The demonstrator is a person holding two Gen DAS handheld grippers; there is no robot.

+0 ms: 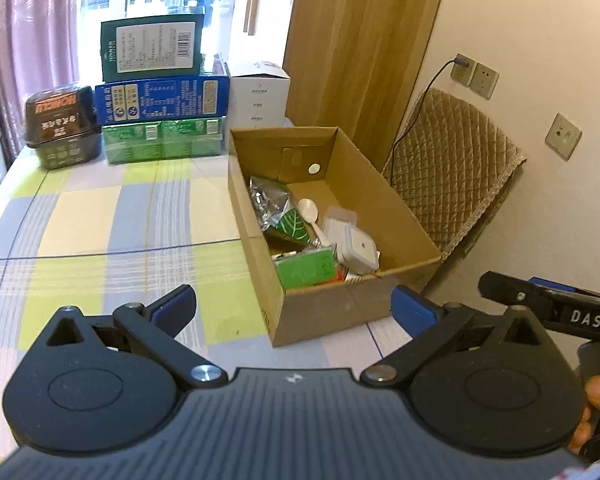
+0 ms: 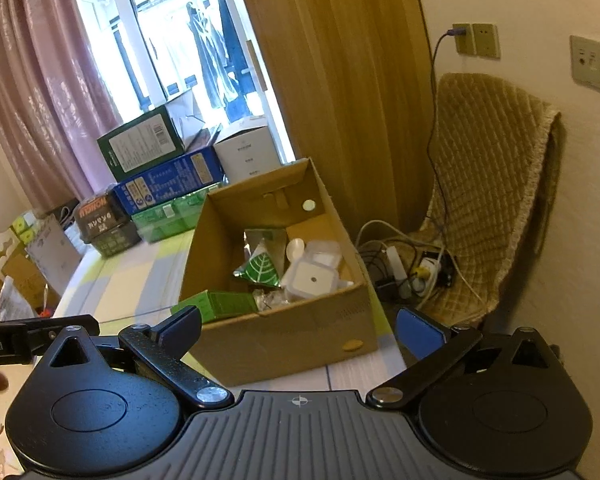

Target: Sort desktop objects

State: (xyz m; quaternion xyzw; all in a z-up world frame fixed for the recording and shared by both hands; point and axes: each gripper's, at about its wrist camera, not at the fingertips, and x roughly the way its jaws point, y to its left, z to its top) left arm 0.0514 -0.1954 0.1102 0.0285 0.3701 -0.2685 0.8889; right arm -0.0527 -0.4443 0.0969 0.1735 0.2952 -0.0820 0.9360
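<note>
Both grippers hang spread wide with nothing between the pads. The left gripper (image 1: 294, 308) has its blue pads far apart, empty, and the right gripper (image 2: 300, 330) is just as wide and just as empty.

Everything is placed off the cardboard box (image 1: 396, 216). From the left wrist view the box sits ahead of the jaws and a touch to the right, its near wall filling the gap between the pads. Its long axis runs away from the gripper, near end towards the jaws and far end towards the stacked cartons. From the right wrist view the box lies ahead and slightly left, again framed between the pads. So the two grippers flank it, left on its left, right on its right, and neither looks clearly nearer.

The sorted items are all inside the box: a green packet (image 1: 306, 270) against the near wall, a white square case (image 1: 360, 250) just to its right, a leaf-print pouch (image 1: 294, 224) further in, and a white spoon (image 1: 312, 214) beside that.

Left of the box, the checked tablecloth (image 1: 100, 220) shows no loose items. My read: the sorting looks about finished, unless something lies out of view.
</note>
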